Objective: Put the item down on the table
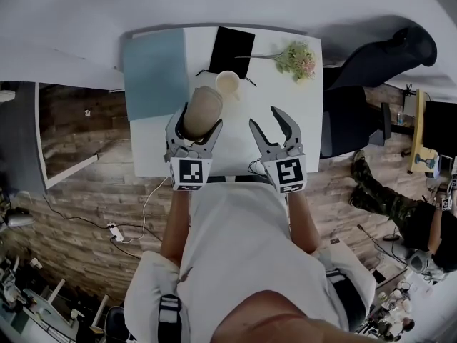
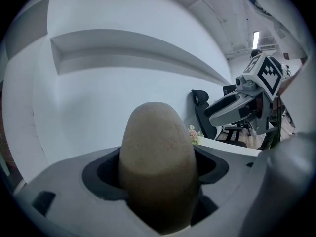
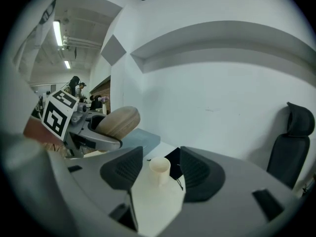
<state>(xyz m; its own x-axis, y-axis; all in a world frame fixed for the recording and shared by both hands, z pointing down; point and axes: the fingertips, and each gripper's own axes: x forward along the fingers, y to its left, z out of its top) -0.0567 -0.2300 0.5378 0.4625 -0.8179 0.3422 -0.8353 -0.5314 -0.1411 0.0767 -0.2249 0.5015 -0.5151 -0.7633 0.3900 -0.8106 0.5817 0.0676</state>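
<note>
The left gripper (image 1: 194, 122) is clenched on the tan, egg-shaped item (image 1: 203, 109), with its pads pressing both sides. The item sits left of centre in the head view, over the white table (image 1: 303, 113), just below the cup (image 1: 227, 83). The right gripper (image 1: 265, 120) is released, jaws apart, gripping nothing. A blue sheet (image 1: 156, 73), a black pad (image 1: 232, 51) and flowers (image 1: 296, 59) lie along the table's upper edge.
</note>
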